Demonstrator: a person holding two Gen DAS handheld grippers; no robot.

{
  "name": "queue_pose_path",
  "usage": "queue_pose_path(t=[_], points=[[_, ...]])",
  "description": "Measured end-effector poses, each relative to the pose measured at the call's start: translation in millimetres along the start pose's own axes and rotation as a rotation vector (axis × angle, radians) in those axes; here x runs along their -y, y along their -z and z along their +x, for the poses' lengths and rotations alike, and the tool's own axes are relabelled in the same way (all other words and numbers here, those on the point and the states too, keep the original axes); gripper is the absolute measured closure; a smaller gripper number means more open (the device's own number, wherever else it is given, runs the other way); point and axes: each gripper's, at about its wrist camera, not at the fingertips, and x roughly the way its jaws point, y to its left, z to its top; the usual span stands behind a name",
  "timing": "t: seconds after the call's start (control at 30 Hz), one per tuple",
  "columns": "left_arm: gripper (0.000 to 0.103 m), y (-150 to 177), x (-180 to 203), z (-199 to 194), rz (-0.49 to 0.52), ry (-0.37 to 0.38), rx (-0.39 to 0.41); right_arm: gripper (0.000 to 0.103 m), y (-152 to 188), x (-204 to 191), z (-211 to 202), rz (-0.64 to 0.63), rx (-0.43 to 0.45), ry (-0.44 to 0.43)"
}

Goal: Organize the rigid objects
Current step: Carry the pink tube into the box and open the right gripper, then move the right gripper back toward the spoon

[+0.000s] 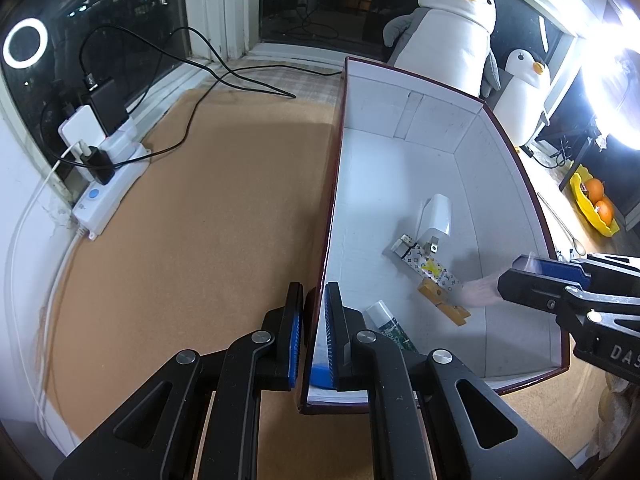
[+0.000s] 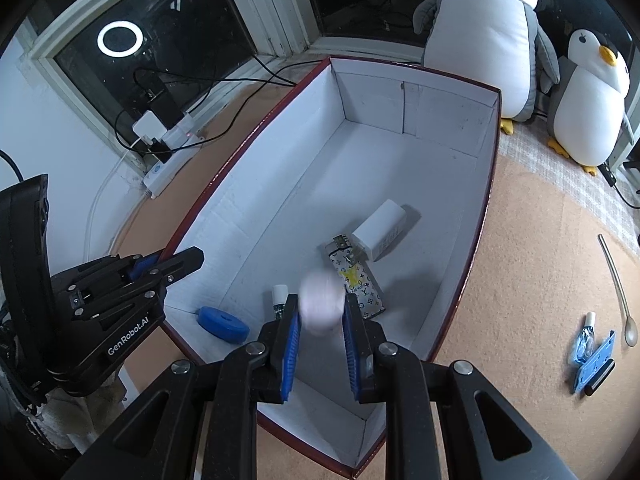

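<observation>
Box (image 2: 490, 168) holds charger (image 2: 382, 229), lighter (image 2: 360, 284), blue disc (image 2: 222, 320).

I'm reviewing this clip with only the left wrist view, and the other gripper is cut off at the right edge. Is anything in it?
Observer: Yes. The right wrist view shows a blurred pale pink lump between the right gripper's pads, over the box. It looks loose rather than pinched.
Operator: Anything left outside the box?
Observer: A small blue bottle lies on the mat, to the right of the box.
</observation>
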Motion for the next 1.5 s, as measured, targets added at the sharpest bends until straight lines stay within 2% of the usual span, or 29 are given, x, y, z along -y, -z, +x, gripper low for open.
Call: queue_pose_path(t=[0.07,0.3,0.5,0.77,1.13,1.5], points=[[0.095,0,0,0,0.003,-0.004,-0.002,0.066,0,-1,-3,-0.002,0.012,-0.006],[0.095,-1,1,1,0.009,-0.015,-0.006,0.061,0,4,-12,0.012,0.04,-0.015],[0.095,-2,3,1,0.011,-0.025,-0.009,0.06,-1,17,-23,0.036,0.064,-0.049],[0.095,-5,7,1,0.018,-0.045,-0.012,0.06,5,50,-44,0.073,0.113,-0.016],[0.095,-12,13,5,0.023,-0.08,-0.029,0.06,25,149,-74,0.207,0.16,0.082],[0.095,-19,19,9,0.039,-0.132,-0.044,0.06,47,259,-83,0.319,0.127,0.222]])
